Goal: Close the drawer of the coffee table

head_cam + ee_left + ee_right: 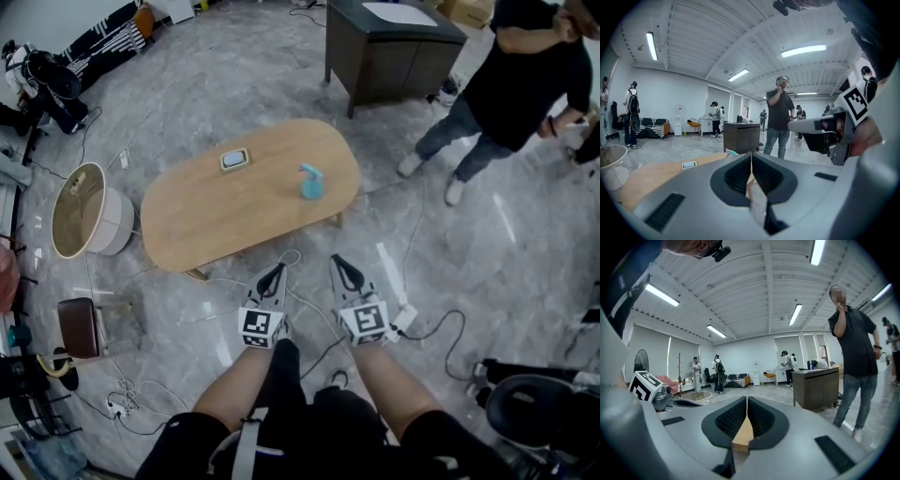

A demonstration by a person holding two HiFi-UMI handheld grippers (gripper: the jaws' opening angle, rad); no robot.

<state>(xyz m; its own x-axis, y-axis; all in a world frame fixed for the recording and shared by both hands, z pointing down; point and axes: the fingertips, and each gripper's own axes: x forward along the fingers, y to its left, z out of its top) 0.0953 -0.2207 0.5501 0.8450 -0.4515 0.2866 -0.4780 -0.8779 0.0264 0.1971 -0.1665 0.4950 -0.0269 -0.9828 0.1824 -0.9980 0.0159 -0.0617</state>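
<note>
- my left gripper [274, 277] is clenched: its two dark jaws are pressed together, with nothing between them.
- my right gripper [340, 270] is clenched in the same way and is also empty.
- both grippers are in the air side by side, a little apart, with their tips pointing toward the table. they are over the grey marble floor [487, 234], in front of my knees.
- the oval coffee table with the light wooden top [216, 211] stands just beyond the tips. neither gripper touches it.
- i cannot see the drawer of this table in any view, because the top covers what is under it. i cannot tell how the drawer stands.
- on the top, a small white square object with a grey middle [234, 158] is near the far edge, and a light blue object [310, 182] stands more to the right.
- a dark cabinet [389, 52] stands behind the table, and a person in a dark shirt and jeans [506, 84] is just beside it on the right.
- a round beige tub [89, 211] is on the floor to the left of the table.
</note>
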